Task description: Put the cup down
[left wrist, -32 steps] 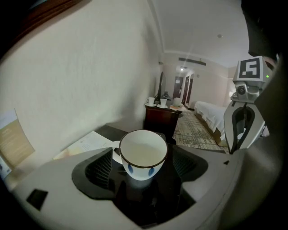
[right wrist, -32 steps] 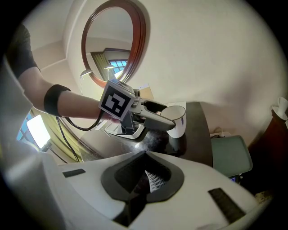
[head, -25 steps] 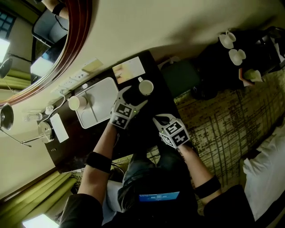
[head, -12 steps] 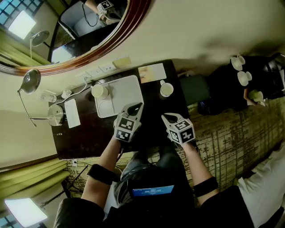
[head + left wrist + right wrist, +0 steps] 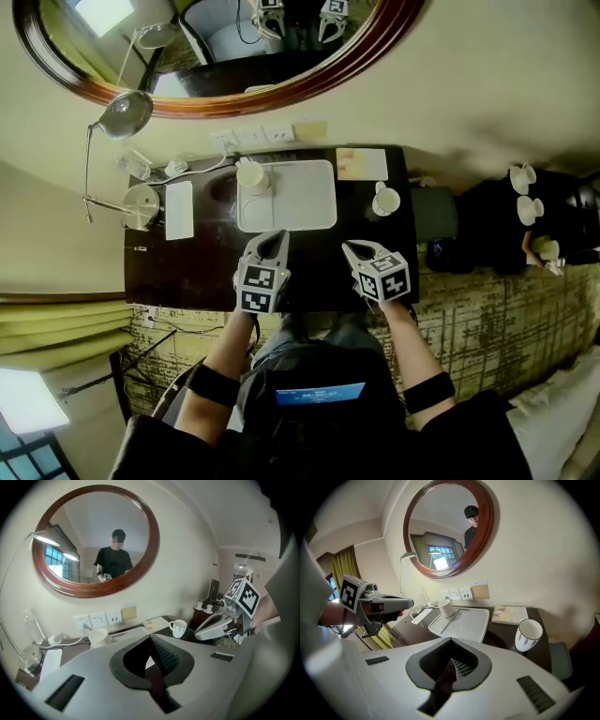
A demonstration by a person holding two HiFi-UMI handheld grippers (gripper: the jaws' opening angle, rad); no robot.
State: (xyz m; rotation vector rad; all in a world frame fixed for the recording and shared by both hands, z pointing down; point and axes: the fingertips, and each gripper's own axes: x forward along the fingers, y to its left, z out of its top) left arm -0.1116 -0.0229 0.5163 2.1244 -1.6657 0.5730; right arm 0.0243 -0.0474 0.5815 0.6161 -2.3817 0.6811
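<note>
Cup: seemingly set down on desk. Your left gripper and right gripper: closed, empty. Next: keep clear.

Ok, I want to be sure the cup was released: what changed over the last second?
The left hand-held gripper drew back from the cup toward the person, and its jaws closed, empty. The cup stayed standing on the desk; the right hand-held gripper stayed shut.
</note>
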